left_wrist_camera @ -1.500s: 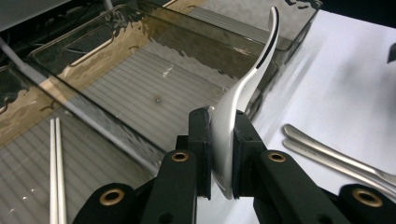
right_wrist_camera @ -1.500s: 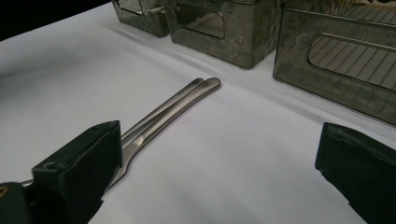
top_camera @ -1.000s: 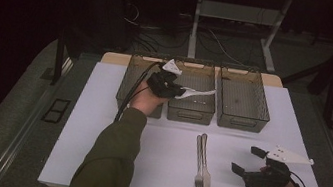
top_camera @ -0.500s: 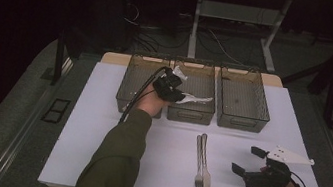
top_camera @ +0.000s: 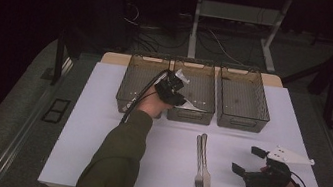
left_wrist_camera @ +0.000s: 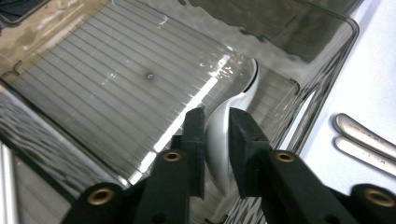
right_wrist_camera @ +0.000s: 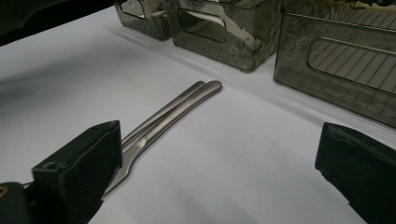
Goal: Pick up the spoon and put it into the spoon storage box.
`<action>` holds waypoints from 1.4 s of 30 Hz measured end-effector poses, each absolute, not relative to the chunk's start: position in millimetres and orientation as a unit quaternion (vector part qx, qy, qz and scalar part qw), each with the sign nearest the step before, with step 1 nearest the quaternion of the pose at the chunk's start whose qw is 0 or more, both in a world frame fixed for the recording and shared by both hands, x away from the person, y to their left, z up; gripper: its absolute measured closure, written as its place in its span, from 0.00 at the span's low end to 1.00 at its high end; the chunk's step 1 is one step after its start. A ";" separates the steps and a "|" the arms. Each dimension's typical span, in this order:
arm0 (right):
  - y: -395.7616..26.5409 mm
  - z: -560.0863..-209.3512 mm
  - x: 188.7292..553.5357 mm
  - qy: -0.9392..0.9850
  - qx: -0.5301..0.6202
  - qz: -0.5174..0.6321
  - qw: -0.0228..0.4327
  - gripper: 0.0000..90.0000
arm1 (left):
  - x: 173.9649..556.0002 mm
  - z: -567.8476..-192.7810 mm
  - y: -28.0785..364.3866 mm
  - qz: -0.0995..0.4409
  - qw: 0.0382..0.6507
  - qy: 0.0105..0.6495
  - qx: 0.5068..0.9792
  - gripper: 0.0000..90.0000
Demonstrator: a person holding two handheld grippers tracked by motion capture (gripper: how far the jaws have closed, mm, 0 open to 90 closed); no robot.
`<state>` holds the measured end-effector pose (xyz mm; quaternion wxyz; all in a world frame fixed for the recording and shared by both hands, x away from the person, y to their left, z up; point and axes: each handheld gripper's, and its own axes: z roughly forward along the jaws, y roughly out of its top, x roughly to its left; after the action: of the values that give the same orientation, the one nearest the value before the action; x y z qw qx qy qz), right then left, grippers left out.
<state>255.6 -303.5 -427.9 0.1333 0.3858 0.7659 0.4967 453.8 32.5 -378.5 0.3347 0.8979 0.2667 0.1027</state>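
Left gripper (left_wrist_camera: 215, 135), fingers just loosening around a white spoon (left_wrist_camera: 233, 121) over the middle bin (top_camera: 202, 110); right gripper (top_camera: 250, 162), fingers spread, rests on the worktop (top_camera: 98, 128).

room: dark | floor (top_camera: 9, 114): grey | table (top_camera: 83, 126): white top | rear: metal frame (top_camera: 198, 12), cables (top_camera: 213, 42)

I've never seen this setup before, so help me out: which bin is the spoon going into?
Three see-through bins stand in a row at the far edge of the white table. It is the middle bin, between two like it. It alone has the left claw over it, with the shiny spoon between its pads.
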 end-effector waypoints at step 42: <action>-303.1 -428.4 256.1 0.766 0.389 0.494 0.135 0.01 | 370.7 -361.3 95.4 0.077 0.479 0.284 0.827 0.41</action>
<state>256.1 -303.1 -428.4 0.1347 0.3890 0.7660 0.4937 370.7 95.4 -361.3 0.4793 0.8269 0.2838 0.0772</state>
